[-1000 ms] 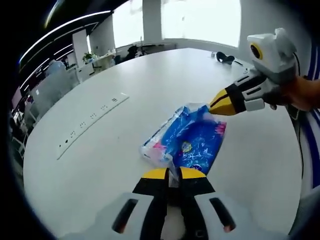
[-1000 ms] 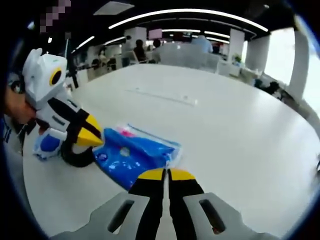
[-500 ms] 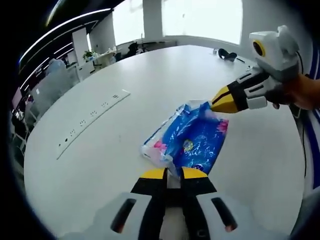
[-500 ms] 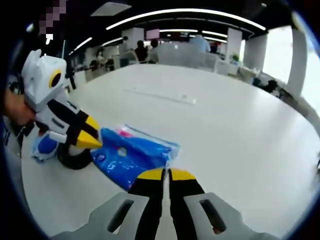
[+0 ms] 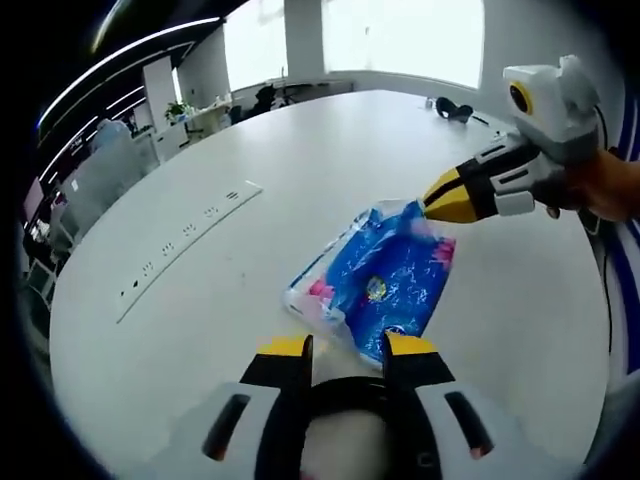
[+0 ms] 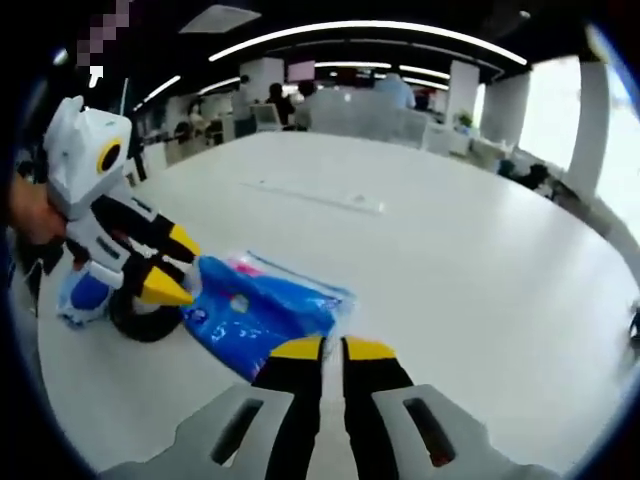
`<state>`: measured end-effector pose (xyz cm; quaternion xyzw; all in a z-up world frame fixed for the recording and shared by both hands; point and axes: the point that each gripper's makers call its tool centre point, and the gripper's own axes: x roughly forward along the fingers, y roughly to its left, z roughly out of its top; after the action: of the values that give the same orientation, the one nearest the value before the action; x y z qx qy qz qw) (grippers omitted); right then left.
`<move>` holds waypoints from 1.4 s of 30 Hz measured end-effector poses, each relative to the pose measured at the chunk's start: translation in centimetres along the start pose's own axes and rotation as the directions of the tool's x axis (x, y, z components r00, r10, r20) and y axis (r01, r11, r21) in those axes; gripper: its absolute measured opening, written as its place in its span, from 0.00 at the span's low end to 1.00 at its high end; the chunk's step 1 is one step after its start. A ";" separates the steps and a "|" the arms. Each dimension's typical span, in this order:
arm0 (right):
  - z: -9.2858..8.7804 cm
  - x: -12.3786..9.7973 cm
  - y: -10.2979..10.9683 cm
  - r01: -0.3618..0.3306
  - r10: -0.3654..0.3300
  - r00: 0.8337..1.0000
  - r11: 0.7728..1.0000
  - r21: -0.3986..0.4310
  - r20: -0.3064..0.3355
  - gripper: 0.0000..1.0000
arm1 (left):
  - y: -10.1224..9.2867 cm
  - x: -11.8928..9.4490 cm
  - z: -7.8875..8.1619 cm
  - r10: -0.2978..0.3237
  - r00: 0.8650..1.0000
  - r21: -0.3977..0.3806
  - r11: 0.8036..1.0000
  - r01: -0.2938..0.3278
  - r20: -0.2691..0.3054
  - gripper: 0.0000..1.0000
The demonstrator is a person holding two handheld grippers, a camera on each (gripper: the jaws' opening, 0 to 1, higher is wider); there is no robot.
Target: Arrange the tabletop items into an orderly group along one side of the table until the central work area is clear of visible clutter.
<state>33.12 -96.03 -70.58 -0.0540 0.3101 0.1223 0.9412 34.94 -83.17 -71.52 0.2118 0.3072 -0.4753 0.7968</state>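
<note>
A blue plastic packet (image 5: 380, 280) with pink and white print lies flat on the white table (image 5: 200, 330). My left gripper (image 5: 348, 346) stands open just short of the packet's near edge, a jaw on either side of it. My right gripper (image 5: 428, 205) comes in from the right, shut on the packet's far corner. In the right gripper view the packet (image 6: 255, 315) runs from my right gripper (image 6: 332, 348) towards the left gripper (image 6: 180, 268), whose yellow tips are spread apart over the packet's far end.
A black ring (image 6: 140, 318) and a blue-and-white object (image 6: 85, 295) lie on the table behind the left gripper. A recessed socket strip (image 5: 185, 240) crosses the table to the left. A dark object (image 5: 452, 108) sits at the far edge.
My left gripper has opened and let go of the packet's near edge. The right gripper stays at the far corner, and the packet has barely moved.
</note>
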 end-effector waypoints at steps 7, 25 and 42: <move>1.0 -0.7 -0.1 0.021 -0.023 0.998 0.999 0.028 0.053 0.17 | 0.3 -1.2 1.2 0.022 0.999 -0.021 1.000 -0.022 0.039 0.40; 3.8 -2.2 0.5 0.027 -0.035 0.991 0.997 0.068 0.131 0.48 | -0.3 -4.3 3.2 0.031 0.996 0.052 0.998 -0.036 0.085 0.63; 5.8 -5.4 1.9 0.004 -0.018 0.985 0.996 0.087 0.170 0.81 | -0.5 -7.8 4.4 0.074 0.990 -0.006 0.997 -0.074 0.123 0.86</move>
<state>31.71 -94.26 -62.72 -0.0043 0.2331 0.1077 0.9665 32.90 -81.26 -62.98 0.1928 0.2497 -0.4576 0.8313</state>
